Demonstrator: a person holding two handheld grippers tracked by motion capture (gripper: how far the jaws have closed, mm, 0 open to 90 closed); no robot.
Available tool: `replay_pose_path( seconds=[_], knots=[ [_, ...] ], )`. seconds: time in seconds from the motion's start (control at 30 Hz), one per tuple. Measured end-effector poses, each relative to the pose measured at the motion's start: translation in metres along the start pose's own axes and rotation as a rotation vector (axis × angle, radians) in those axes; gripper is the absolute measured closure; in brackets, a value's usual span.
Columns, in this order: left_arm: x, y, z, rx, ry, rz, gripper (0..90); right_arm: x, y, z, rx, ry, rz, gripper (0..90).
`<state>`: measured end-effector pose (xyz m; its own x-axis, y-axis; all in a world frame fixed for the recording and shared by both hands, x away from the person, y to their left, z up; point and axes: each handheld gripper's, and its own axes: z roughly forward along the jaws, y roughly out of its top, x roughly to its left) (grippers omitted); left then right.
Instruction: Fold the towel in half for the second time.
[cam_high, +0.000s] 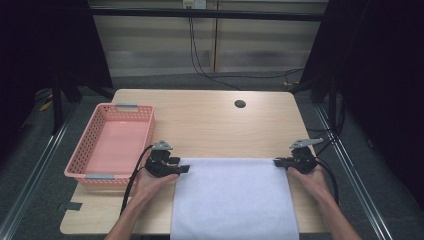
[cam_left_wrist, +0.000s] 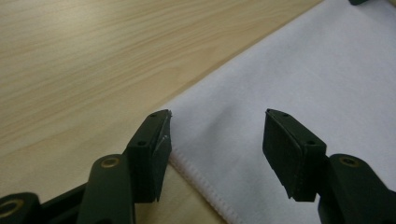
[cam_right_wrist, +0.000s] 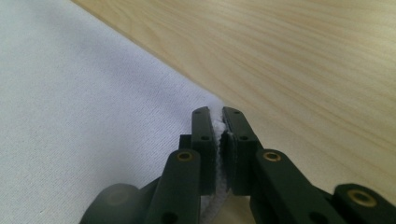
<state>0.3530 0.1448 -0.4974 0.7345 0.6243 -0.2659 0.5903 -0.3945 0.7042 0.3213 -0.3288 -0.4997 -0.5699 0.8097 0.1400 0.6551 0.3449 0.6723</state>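
On the near half of the wooden bench (cam_high: 210, 125), a white cloth (cam_high: 235, 200) is spread flat, its far edge running straight across between the two hands and its near part hanging past the bench's front edge at 6 o'clock. At the cloth's far left corner, about 9 o'clock from the cloth's middle, the left tongs (cam_high: 183, 169) are held by the person's left hand (cam_high: 150, 182); in the left gripper view these tongs (cam_left_wrist: 217, 135) are seen released, the jaws standing wide apart with the hemmed corner of the cloth (cam_left_wrist: 289, 79) lying between them and pressed by neither pad. At the far right corner, about 3 o'clock, the right tongs (cam_high: 278, 162) are held by the right hand (cam_high: 312, 182); in the right gripper view these tongs (cam_right_wrist: 219, 135) are seen clenched on the cloth (cam_right_wrist: 93, 121), a thin fold of white fabric being pinched between the two black pads right at the corner. A pink perforated basket (cam_high: 85, 150) with grey handles is placed at the bench's left side, toward 10 o'clock from the cloth, just beside the left tongs but apart from the cloth. A round cable hole (cam_high: 240, 104) is seen in the bench at 12 o'clock.
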Motion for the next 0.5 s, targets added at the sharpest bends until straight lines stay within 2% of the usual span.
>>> replay_pose_path(
  seconds=[0.2,0.3,0.4,0.5],
  knots=[
    [0.006,0.001,0.006,0.003,0.020,-0.003,39.5,0.000,0.000,0.000,0.000,-0.003,0.002,84.3],
    [0.004,0.001,0.008,0.002,0.032,0.023,37.8,-0.002,0.000,-0.001,0.000,-0.007,0.012,84.3],
    [0.008,0.002,0.010,-0.018,0.029,0.006,37.7,-0.004,-0.001,-0.001,-0.009,0.005,0.020,84.3],
    [0.010,0.002,0.012,-0.030,0.026,-0.008,37.2,-0.005,-0.001,-0.002,-0.003,-0.011,0.012,84.2]
  ],
)
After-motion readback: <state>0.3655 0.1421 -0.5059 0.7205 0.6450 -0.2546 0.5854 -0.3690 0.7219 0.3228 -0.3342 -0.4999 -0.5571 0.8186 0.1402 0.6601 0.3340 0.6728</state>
